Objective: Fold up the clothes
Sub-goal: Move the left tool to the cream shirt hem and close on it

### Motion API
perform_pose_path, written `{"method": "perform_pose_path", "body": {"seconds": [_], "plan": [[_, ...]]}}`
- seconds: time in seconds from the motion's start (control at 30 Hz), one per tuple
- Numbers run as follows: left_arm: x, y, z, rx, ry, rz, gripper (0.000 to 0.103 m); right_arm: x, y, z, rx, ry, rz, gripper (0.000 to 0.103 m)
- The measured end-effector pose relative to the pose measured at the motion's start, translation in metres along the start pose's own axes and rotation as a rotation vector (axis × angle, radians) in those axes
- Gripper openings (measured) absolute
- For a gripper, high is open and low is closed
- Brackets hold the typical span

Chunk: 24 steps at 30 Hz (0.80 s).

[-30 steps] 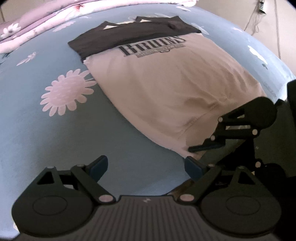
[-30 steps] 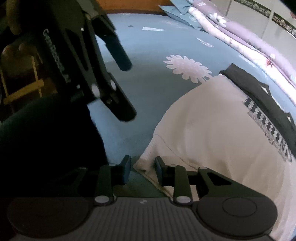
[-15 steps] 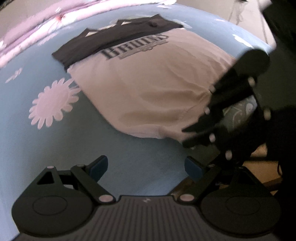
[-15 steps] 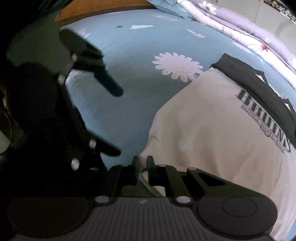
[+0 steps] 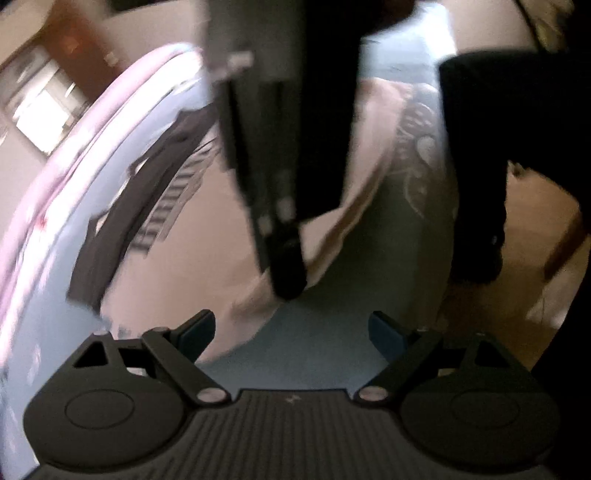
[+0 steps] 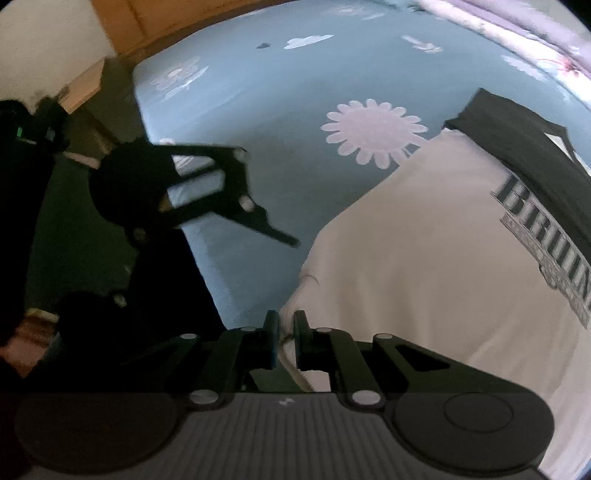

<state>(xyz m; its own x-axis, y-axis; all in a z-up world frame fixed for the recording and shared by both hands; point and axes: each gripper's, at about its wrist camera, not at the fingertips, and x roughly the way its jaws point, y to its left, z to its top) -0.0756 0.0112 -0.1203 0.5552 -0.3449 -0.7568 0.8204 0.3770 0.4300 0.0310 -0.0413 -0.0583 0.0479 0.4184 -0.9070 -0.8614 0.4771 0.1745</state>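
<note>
Two grippers work at the near edge of a bed covered by a blue sheet (image 6: pixel 280 74) printed with pale daisies. On it lies a cream T-shirt (image 6: pixel 436 266) with dark shoulders and block lettering across the chest, spread flat with its hem toward the near edge and its collar toward the far side, where a lilac quilt (image 6: pixel 517 22) is bunched. The right gripper (image 6: pixel 285 332) has just been closing and now pinches the near hem corner of the T-shirt, a fold of cream cloth showing between its narrow-set fingers. The left gripper (image 5: pixel 291 330) stands spread wide with nothing between its blue pads (image 5: pixel 195 332), hovering above bare sheet just beside that same corner. In the left wrist view, badly blurred, the right gripper hangs down with the cloth at its tip.
</note>
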Motion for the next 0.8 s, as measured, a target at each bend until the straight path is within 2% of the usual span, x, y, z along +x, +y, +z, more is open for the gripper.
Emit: {"method": "perform_pose_path", "body": {"seconds": [0.13,0.2,0.27,0.33,0.37,0.4,0.5,0.63,0.7,0.73,0.77,0.8], "plan": [[0.017,-0.003,0.007,0.123,0.003,0.02,0.09,0.002,-0.003,0.01,-0.036,0.05,0.021,0.01],[0.026,-0.002,0.01,0.168,0.01,0.011,0.09,0.003,-0.003,0.012,-0.046,0.068,0.029,0.01],[0.034,0.001,0.013,0.197,0.032,-0.013,0.085,0.003,-0.004,0.013,-0.052,0.078,0.033,0.011],[0.038,0.005,0.016,0.187,0.05,-0.052,0.052,0.004,-0.004,0.014,-0.057,0.085,0.034,0.011],[0.04,0.007,0.017,0.174,0.059,-0.068,0.043,0.003,-0.004,0.014,-0.059,0.086,0.035,0.011],[0.042,0.009,0.018,0.161,0.069,-0.084,0.031,0.003,-0.005,0.014,-0.059,0.087,0.036,0.011],[0.042,0.017,0.02,0.107,0.08,-0.113,0.012,0.002,-0.007,0.012,-0.053,0.087,0.041,0.011],[0.039,0.029,0.018,0.026,0.078,-0.125,0.008,-0.007,-0.012,0.006,-0.026,0.046,0.031,0.016],[0.036,0.035,0.017,-0.015,0.07,-0.117,0.007,-0.025,-0.014,-0.003,0.003,-0.029,0.008,0.031],[0.035,0.038,0.016,-0.037,0.067,-0.116,0.007,-0.035,-0.017,-0.01,0.025,-0.071,-0.007,0.036],[0.034,0.041,0.016,-0.061,0.063,-0.118,0.007,-0.044,-0.018,-0.02,0.046,-0.114,-0.038,0.045],[0.032,0.046,0.015,-0.088,0.058,-0.121,0.007,-0.052,-0.018,-0.031,0.06,-0.153,-0.069,0.048]]}}
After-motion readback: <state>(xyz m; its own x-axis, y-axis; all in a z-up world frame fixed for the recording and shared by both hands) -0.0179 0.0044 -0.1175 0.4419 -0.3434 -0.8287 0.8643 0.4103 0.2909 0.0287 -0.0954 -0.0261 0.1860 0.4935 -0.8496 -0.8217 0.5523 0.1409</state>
